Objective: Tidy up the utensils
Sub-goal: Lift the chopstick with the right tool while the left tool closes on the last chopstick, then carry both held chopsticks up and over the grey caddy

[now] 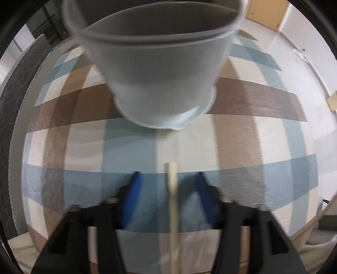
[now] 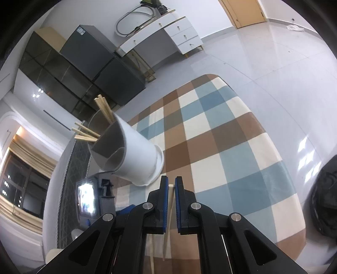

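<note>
Chopsticks (image 2: 104, 111) already stand in the white holder (image 2: 137, 151), several of them fanned out of its divided compartments, so part of your sorting looks done. The holder sits on the checked cloth (image 2: 221, 137) of the bench, just beyond both hand-held grippers.

Two chopsticks are still outside it. Your right hand-held gripper (image 2: 171, 185) has its blue pads (image 2: 164, 202) pressed together on one chopstick (image 2: 168, 221), whose tip shows at the fingertips while the shaft runs down below the jaws. A second pale stick (image 2: 151, 253) shows lower in that view, and you cannot tell what holds it. From the left wrist, your left hand-held gripper (image 1: 168, 181) has a chopstick (image 1: 172, 189) standing between its jaws, closer to the right pad (image 1: 203, 189). The picture is blurred and a gap shows on both sides of the stick, so read those jaws as not yet pressing on it. By my judgement, what is left is to close on that one and drop both into a compartment.

Around you, the cloth is in brown, blue and cream squares. Beyond it lie a glossy pale floor (image 2: 263, 52), dark cabinets (image 2: 84, 63), a white dresser (image 2: 168, 31) and a wooden door (image 2: 246, 12).
</note>
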{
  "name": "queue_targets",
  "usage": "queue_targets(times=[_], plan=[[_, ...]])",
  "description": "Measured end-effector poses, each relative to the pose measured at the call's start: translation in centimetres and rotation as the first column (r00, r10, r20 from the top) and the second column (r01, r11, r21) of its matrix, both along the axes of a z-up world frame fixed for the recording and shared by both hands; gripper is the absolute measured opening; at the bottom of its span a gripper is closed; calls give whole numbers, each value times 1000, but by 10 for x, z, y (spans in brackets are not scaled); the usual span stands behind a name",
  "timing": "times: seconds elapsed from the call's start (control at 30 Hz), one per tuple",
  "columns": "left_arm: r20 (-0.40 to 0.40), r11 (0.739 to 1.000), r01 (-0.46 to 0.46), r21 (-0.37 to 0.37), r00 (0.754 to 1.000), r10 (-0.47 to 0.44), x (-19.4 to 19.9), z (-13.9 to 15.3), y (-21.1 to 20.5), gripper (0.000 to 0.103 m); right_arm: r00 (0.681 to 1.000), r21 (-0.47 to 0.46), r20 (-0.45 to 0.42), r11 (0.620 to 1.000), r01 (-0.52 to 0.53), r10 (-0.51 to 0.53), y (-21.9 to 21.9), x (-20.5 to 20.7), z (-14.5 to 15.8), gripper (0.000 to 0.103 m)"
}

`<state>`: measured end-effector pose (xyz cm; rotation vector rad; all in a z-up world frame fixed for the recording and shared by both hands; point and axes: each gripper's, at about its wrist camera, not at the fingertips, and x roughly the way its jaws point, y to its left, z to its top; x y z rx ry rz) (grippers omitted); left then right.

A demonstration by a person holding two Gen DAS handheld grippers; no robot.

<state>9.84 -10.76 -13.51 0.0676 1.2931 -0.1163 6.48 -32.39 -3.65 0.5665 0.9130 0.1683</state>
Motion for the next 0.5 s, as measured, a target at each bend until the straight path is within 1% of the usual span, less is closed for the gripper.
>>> queue_targets(times=[0.03,0.07,0.1,0.17,0.23,0.33,0.4,0.5], plan=[[0,1000,13,-5,1000,-13,-1,1,-3,20,1000,7,-6,1000,10,-10,-3,0,-2,5],[-3,999,33,-7,999,-33,-1,2,-6,9,1000,11,-10,1000,17,-17,-5,0,-3,5],[-11,999,42,-16,999,-42,-1,3,-9,3,1000,10,-12,1000,20,-20,-6,-1,-3,5],[-21,999,41,-11,999,-41,0,4,-11,3,1000,0,-13,1000,28,-28,-8,-2,-3,5],[-6,999,33,-40,999,-33,-1,10,-7,3,1000,-9,-8,1000,28,-28,-9,-5,-2,5],[53,997,35,-63,998,-32,-9,26,4,3,1000,-25,-1,999,31,-31,-10,-11,0,5],[112,996,29,-86,993,-19,-15,41,12,2,999,-28,4,999,33,-33,-10,-14,1,5],[203,987,6,-161,979,27,-28,70,30,2,999,-42,25,999,24,-23,-7,-20,6,5]])
